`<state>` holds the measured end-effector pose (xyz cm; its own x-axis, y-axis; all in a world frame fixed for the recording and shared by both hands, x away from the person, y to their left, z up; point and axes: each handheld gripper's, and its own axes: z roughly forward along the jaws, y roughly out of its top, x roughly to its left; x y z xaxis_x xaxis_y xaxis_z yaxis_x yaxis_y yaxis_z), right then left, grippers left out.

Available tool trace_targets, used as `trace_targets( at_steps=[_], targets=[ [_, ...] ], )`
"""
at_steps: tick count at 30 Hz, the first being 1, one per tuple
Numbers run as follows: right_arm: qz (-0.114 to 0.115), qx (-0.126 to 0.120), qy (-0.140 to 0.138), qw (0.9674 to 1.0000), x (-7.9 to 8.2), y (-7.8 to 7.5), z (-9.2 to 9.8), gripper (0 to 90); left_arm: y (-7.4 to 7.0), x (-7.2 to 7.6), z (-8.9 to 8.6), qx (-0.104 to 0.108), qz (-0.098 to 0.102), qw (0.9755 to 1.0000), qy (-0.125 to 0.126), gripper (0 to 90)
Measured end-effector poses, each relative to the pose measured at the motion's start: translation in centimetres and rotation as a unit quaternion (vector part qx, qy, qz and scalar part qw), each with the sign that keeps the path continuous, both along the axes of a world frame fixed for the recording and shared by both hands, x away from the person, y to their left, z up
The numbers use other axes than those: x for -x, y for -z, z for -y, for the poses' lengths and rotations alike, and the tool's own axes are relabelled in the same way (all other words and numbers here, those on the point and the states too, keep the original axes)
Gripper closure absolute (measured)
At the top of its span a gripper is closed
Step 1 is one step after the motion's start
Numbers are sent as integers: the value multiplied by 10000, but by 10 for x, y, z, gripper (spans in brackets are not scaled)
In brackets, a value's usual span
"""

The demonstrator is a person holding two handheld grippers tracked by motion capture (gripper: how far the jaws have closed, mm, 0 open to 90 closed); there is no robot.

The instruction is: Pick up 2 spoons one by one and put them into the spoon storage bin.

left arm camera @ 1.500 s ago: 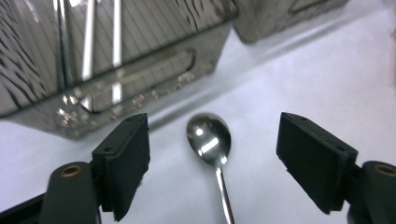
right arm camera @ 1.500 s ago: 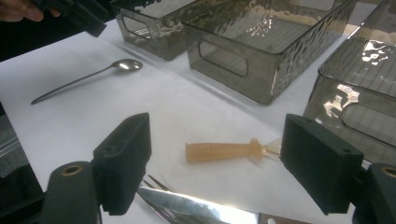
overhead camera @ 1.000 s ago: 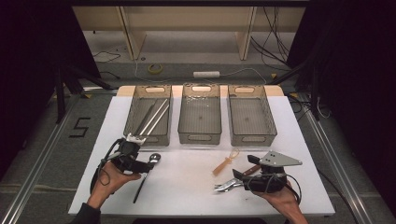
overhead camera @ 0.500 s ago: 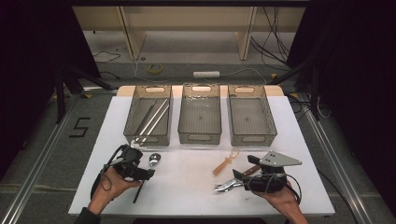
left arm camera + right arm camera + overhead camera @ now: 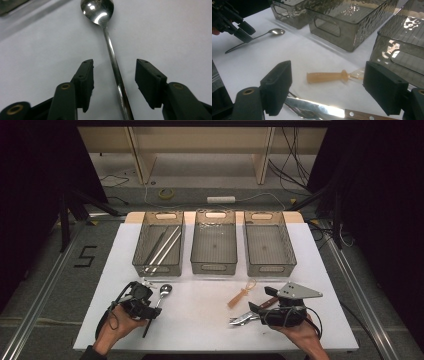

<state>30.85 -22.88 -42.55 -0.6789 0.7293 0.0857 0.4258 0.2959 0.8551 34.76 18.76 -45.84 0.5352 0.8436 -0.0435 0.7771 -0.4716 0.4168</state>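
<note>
A white table (image 5: pixel 200 320) is seen carrying three smoky translucent bins in a row at its far side; in the left bin (image 5: pixel 160 245) long metal utensils are laid, while the middle bin (image 5: pixel 214 242) and the right bin (image 5: pixel 270 244) look bare. Near the front left, the left gripper (image 5: pixel 113 73) is held over a steel spoon (image 5: pixel 110 47), whose handle is straddled by the jaws; these have just been closing, yet gaps are left on both sides and the handle is not pressed. At the front right, the right gripper (image 5: pixel 327 85) is held with its jaws released wide above a wooden-handled knife (image 5: pixel 332 111), with a small amber plastic utensil (image 5: pixel 328 76) lying just beyond.
</note>
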Motion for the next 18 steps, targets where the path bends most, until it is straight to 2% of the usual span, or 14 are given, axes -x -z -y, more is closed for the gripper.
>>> trace_targets(
  at_steps=[12, 18],
  targets=[
    [-15, 42, 9, 10000, 0, 1, 1, 243, 7, -2, 1, -152, -174, 9997, 107, 676],
    [-7, 57, 20, 10000, 0, 1, 0, 245, 9, -3, 0, -114, -217, 9996, 105, 751]
  ],
)
